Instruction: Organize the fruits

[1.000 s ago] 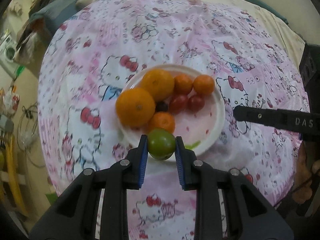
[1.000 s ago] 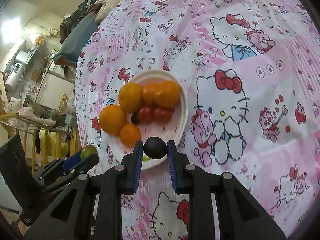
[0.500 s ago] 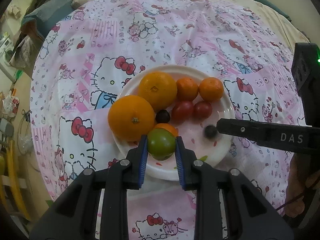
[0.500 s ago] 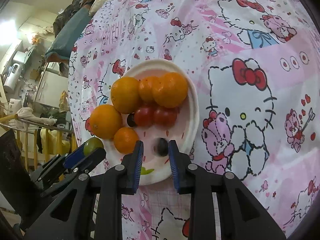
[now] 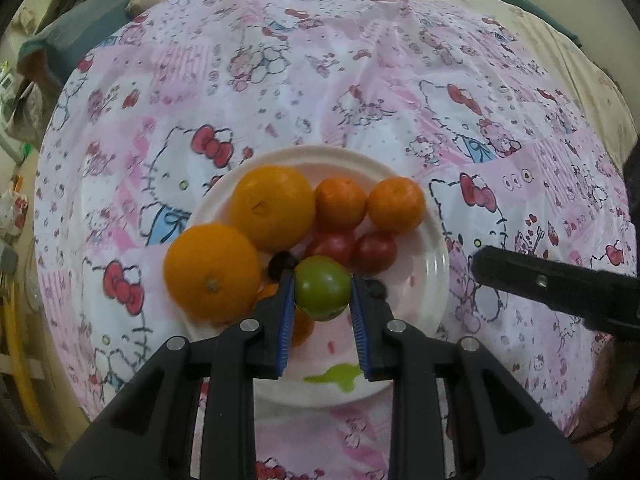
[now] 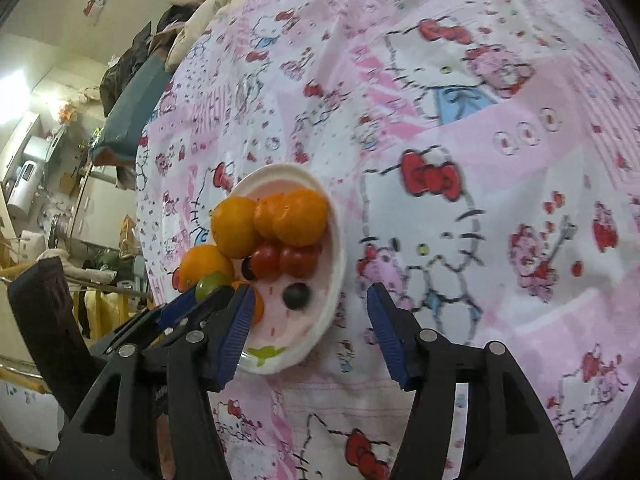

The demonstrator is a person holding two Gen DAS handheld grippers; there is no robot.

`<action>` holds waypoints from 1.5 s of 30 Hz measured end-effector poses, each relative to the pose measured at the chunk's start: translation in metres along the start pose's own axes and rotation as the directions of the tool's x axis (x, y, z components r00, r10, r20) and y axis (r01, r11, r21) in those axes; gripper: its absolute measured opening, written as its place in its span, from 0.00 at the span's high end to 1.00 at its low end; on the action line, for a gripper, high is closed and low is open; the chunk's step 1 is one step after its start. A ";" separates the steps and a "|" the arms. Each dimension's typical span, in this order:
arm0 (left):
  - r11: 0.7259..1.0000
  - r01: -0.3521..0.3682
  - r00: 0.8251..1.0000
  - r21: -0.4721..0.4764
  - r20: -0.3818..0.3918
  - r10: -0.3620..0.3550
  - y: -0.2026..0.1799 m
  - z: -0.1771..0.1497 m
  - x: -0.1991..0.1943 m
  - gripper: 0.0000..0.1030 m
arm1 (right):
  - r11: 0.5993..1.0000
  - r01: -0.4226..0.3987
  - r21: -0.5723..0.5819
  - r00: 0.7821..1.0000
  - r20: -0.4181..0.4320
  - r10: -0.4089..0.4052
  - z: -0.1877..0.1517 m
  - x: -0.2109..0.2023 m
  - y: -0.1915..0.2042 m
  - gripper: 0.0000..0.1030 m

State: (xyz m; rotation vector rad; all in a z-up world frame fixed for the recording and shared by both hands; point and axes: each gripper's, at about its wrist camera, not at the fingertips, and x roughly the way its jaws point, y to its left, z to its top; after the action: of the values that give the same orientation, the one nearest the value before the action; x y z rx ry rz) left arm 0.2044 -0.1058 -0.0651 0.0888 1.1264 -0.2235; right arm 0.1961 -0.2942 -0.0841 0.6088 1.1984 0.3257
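A white plate (image 5: 434, 248) (image 6: 334, 248) on the pink cartoon-print cloth holds two big oranges (image 5: 212, 270), several small tangerines (image 5: 396, 204), two red tomatoes (image 5: 374, 252) and dark grapes. My left gripper (image 5: 322, 292) is shut on a green tomato (image 5: 322, 292) (image 6: 210, 284) just above the plate's middle. My right gripper (image 6: 310, 300) hovers over the plate's right rim, its jaws opening with nothing pressed between them. A dark grape (image 6: 296, 295) lies on the plate just beyond its left finger. The right gripper's finger (image 5: 552, 284) reaches in from the right in the left wrist view.
The pink cloth (image 5: 320, 92) covers a bed-like surface that drops off at left. Clothes are piled at the far left corner (image 5: 80, 40). A cluttered room with shelves (image 6: 48, 184) lies past the left edge. A green leaf print (image 5: 340, 374) marks the plate's near side.
The right gripper opened and let go of the dark grape, which now lies on the plate. The left gripper moved forward over the plate, still holding the green tomato.
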 end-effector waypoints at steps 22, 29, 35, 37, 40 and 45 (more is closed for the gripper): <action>0.994 -0.083 0.995 0.074 0.062 0.079 -0.023 0.003 0.002 0.16 | 1.000 0.005 0.023 0.999 0.043 -0.006 -0.007 -0.042 -0.030 0.37; 0.997 -0.083 0.987 -0.007 0.135 0.083 -0.003 -0.002 -0.029 0.16 | 0.998 0.038 -0.043 0.997 0.070 -0.035 -0.009 -0.045 -0.010 0.35; 0.995 -0.058 0.975 -0.082 0.209 0.074 0.021 -0.013 -0.071 0.13 | 0.989 0.064 -0.135 0.987 0.153 -0.043 -0.018 -0.064 0.019 0.19; 0.993 -0.060 0.970 -0.100 0.231 0.082 0.028 -0.018 -0.084 0.02 | 0.984 0.070 -0.162 0.982 0.182 -0.040 -0.024 -0.073 0.029 0.15; 0.991 -0.058 0.961 -0.123 0.264 0.089 0.040 -0.027 -0.104 0.01 | 0.977 0.073 -0.199 0.976 0.215 -0.030 -0.034 -0.083 0.044 0.10; 0.989 -0.064 0.954 -0.130 0.283 0.099 0.052 -0.051 -0.126 0.01 | 0.953 0.127 -0.275 0.955 0.292 -0.043 -0.058 -0.097 0.066 0.01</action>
State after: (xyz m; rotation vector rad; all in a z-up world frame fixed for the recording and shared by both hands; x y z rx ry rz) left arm 0.1193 -0.0293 0.0246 -0.0039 0.8396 -0.0906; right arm 0.1138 -0.2785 0.0160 0.3309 0.8760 0.3217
